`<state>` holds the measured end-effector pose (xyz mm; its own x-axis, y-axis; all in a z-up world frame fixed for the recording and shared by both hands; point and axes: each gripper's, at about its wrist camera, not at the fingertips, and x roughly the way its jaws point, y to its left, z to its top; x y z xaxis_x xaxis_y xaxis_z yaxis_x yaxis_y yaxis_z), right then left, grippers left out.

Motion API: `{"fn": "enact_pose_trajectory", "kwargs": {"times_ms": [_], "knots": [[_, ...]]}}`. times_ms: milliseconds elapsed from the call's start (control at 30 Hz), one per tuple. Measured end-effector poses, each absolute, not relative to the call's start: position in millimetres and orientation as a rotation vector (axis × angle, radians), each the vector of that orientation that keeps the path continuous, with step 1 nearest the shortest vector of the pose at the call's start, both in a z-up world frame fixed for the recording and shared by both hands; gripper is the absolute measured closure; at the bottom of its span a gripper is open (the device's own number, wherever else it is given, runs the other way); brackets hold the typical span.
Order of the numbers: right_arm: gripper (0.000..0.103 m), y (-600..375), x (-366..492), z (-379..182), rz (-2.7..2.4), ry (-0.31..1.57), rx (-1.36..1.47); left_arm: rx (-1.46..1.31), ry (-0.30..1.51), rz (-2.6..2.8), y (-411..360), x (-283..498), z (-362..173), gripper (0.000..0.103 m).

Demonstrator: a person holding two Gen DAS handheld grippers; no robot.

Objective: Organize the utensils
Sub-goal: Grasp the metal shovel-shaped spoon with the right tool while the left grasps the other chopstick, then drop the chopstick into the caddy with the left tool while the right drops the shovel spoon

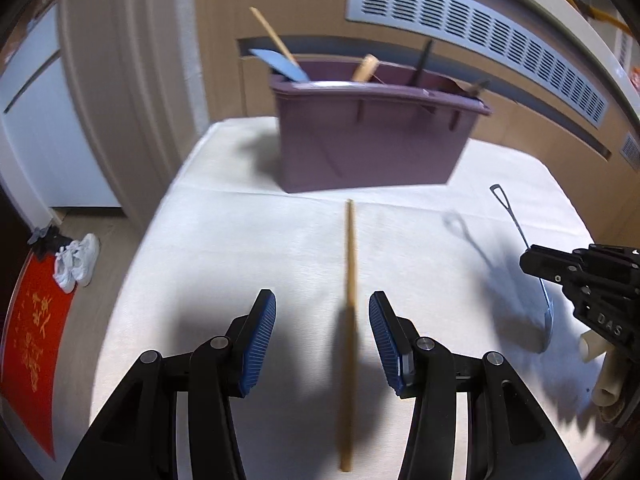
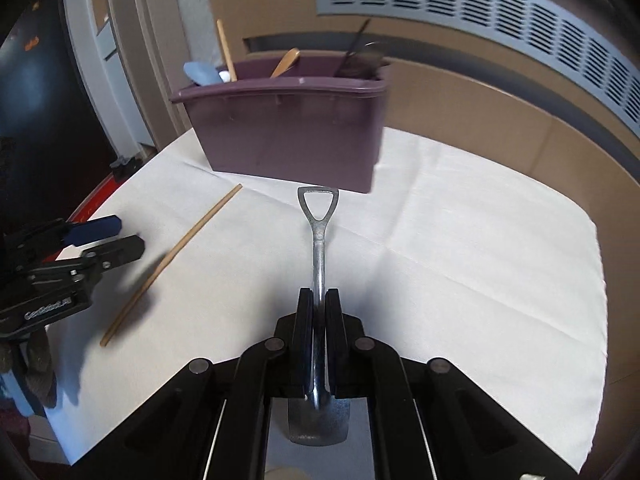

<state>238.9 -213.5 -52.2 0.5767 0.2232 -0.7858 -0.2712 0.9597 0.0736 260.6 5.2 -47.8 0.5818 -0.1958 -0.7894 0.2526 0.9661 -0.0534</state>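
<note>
A purple bin (image 1: 372,140) stands at the far side of the white-clothed table (image 1: 240,240) and holds several utensils; it also shows in the right wrist view (image 2: 292,136). A wooden chopstick (image 1: 349,320) lies on the cloth between the open jaws of my left gripper (image 1: 322,336), which hovers above it; the chopstick also shows in the right wrist view (image 2: 172,260). My right gripper (image 2: 319,312) is shut on a metal shovel-shaped spoon (image 2: 318,240), held above the cloth with its handle pointing at the bin. From the left wrist view the spoon (image 1: 516,228) and right gripper (image 1: 532,260) are at the right.
A wall with a vent grille (image 1: 480,36) runs behind the table. Left of the table are a door (image 1: 48,128), white shoes (image 1: 76,260) and a red mat (image 1: 32,336) on the floor. The table edges fall off left and right.
</note>
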Motion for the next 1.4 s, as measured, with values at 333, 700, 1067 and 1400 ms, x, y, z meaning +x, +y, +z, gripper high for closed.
{"fn": "enact_pose_trajectory", "kwargs": {"times_ms": [333,700,1067,1400], "knots": [[0.098,-233.0,226.9,-54.3,0.318,0.892,0.017,0.124,1.104,-0.309,-17.7,298.5,-67.0,0.072],[0.098,-236.2,224.1,-58.5,0.327,0.884,0.032,0.194,1.215,-0.343,-42.7,328.9,-68.9,0.086],[0.098,-241.9,209.3,-36.2,0.347,0.809,0.071,-0.156,0.939,-0.38,-14.9,271.4,-13.4,0.098],[0.1,-244.0,196.1,-5.5,0.367,0.737,0.108,-0.253,0.756,-0.365,3.9,228.3,21.4,0.098]]}}
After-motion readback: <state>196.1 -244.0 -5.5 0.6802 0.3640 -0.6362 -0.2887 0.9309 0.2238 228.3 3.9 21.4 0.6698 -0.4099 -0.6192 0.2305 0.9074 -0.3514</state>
